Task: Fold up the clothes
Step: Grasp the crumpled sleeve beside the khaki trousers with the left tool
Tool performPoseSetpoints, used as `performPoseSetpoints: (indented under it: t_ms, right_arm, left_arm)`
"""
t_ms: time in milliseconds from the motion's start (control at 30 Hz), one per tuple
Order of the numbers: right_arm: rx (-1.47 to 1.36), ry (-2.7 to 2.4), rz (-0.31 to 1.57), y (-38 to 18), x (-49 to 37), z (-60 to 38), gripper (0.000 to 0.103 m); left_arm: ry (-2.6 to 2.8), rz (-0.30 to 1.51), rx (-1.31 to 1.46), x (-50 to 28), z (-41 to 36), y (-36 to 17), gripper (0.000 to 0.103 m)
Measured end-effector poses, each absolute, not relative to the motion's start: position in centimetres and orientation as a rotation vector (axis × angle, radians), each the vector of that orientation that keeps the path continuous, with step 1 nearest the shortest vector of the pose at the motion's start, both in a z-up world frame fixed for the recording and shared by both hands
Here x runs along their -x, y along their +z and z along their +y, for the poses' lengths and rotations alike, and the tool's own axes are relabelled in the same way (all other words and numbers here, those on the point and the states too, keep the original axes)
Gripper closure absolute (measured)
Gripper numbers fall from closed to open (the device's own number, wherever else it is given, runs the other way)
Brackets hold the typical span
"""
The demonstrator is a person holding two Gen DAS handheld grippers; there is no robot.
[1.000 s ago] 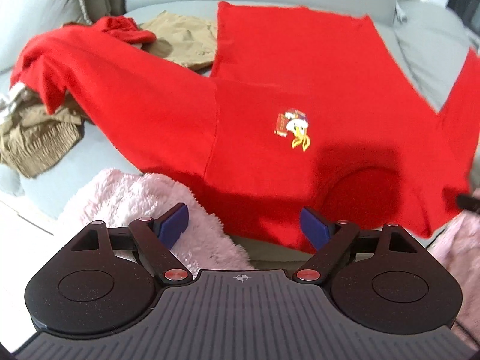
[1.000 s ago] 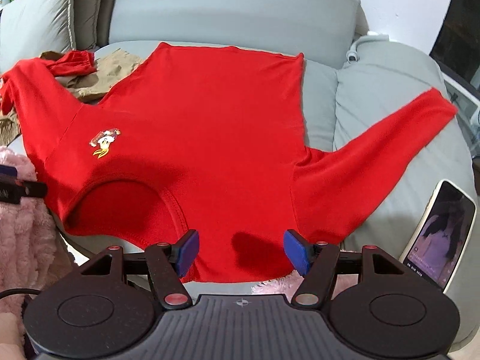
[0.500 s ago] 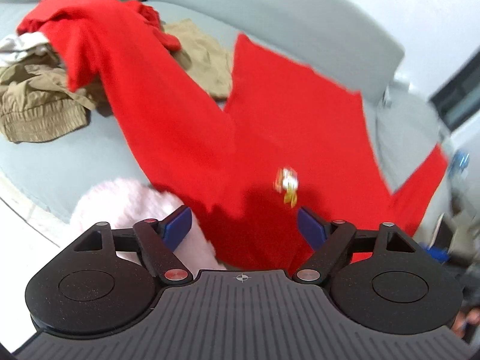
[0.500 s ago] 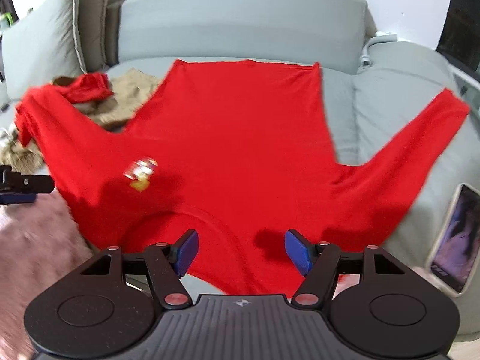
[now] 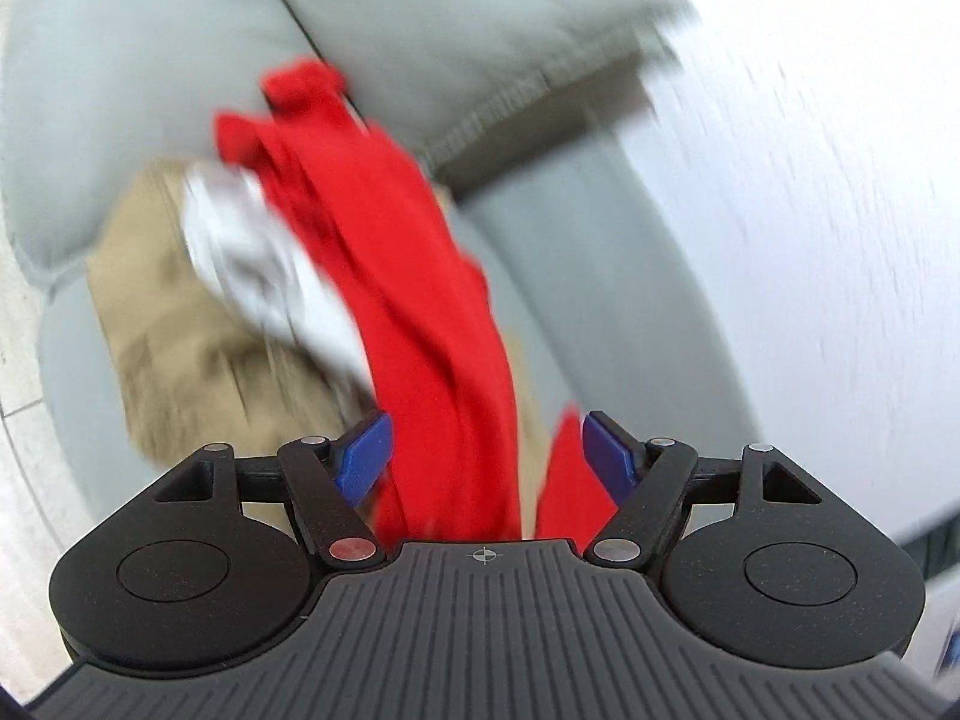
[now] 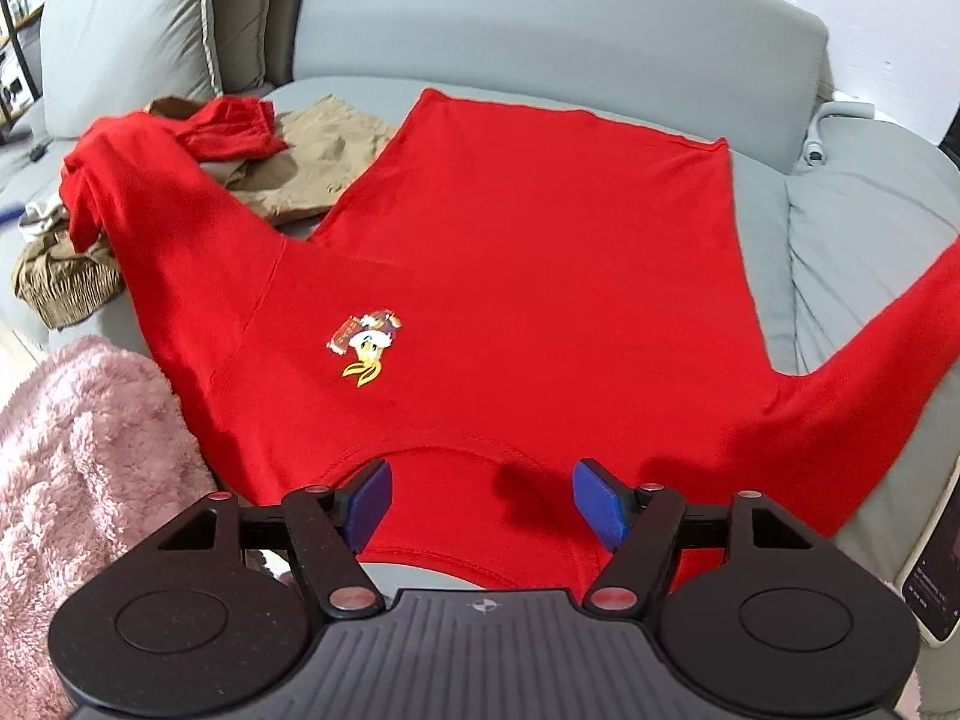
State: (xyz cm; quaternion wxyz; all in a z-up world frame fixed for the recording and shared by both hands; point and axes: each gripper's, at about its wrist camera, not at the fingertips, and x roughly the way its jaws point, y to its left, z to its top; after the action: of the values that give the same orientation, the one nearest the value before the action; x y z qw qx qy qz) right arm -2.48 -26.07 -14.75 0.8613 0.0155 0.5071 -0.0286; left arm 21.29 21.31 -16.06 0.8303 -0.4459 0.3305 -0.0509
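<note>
The red long-sleeved shirt [image 6: 510,276] lay flat on the sofa [image 6: 540,18]. Its left sleeve [image 5: 414,300] ran lengthwise straight ahead of the left gripper [image 5: 485,456], jaws apart; the right gripper [image 6: 483,501], also apart, hovered over the collar.

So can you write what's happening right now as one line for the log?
task: fold clothes | red shirt: spread flat on sofa | left hand-held gripper: open over left sleeve | right hand-held gripper: open at collar
</note>
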Motion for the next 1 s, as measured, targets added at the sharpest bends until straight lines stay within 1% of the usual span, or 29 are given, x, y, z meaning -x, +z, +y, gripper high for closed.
performPoseSetpoints:
  t_ms: [33, 67, 100, 200, 267, 367, 567, 667, 733, 800, 833, 867, 900, 933, 967, 1000]
  right_arm:
    - [-0.028, -0.063, 1.076, -15.0, 2.2, -25.9, 0.033]
    - [-0.025, -0.066, 1.087, -15.3, 2.0, -25.7, 0.033]
    - [-0.025, -0.068, 1.093, -15.4, 1.9, -25.6, 0.033]
    - [-0.014, -0.066, 1.117, -16.0, 1.5, -25.2, 0.033]
    - [-0.002, -0.068, 1.128, -16.3, 1.4, -25.0, 0.033]
    - [0.004, -0.070, 1.139, -16.6, 1.3, -24.9, 0.033]
    - [0.008, -0.085, 1.161, -17.2, 1.3, -24.8, 0.033]
    - [0.011, -0.088, 1.174, -17.4, 1.3, -24.8, 0.033]
    - [0.022, -0.089, 1.178, -17.5, 1.2, -24.7, 0.033]
    - [0.031, -0.090, 1.181, -17.6, 1.3, -24.6, 0.033]
    - [0.032, -0.089, 1.183, -17.7, 1.3, -24.6, 0.033]
    - [0.033, -0.089, 1.185, -17.7, 1.3, -24.6, 0.032]
    - [0.029, -0.089, 1.188, -17.8, 1.3, -24.6, 0.032]
    - [0.024, -0.090, 1.191, -17.9, 1.3, -24.6, 0.032]
    - [0.023, -0.090, 1.194, -18.0, 1.3, -24.6, 0.032]
    - [0.021, -0.089, 1.197, -18.0, 1.4, -24.6, 0.032]
  left_arm:
    - [-0.077, 0.689, 0.980, -22.2, 22.6, -16.4, 0.036]
    - [-0.050, 0.681, 1.014, -23.0, 23.7, -16.8, 0.042]
    - [-0.034, 0.677, 1.079, -24.1, 24.9, -17.6, 0.045]
    - [-0.011, 0.674, 1.244, -26.8, 27.2, -20.0, 0.049]
    - [0.000, 0.673, 1.294, -28.2, 27.9, -21.1, 0.050]
    - [0.020, 0.665, 1.297, -29.5, 28.2, -22.1, 0.054]
    - [0.039, 0.706, 1.247, -31.7, 28.3, -23.7, 0.054]
    - [0.043, 0.692, 1.261, -32.2, 28.4, -24.6, 0.054]
    - [0.034, 0.680, 1.271, -32.6, 28.5, -25.1, 0.057]
    - [0.018, 0.672, 1.279, -32.9, 28.5, -25.4, 0.069]
    - [0.004, 0.668, 1.286, -33.1, 28.6, -25.7, 0.073]
    - [-0.001, 0.668, 1.291, -33.1, 28.6, -25.8, 0.081]
    - [-0.002, 0.669, 1.296, -33.1, 28.6, -25.9, 0.086]
    - [-0.003, 0.669, 1.303, -33.0, 28.7, -26.1, 0.089]
    - [-0.006, 0.670, 1.307, -32.8, 28.8, -26.3, 0.095]
    - [0.000, 0.668, 1.299, -32.6, 28.8, -26.1, 0.097]
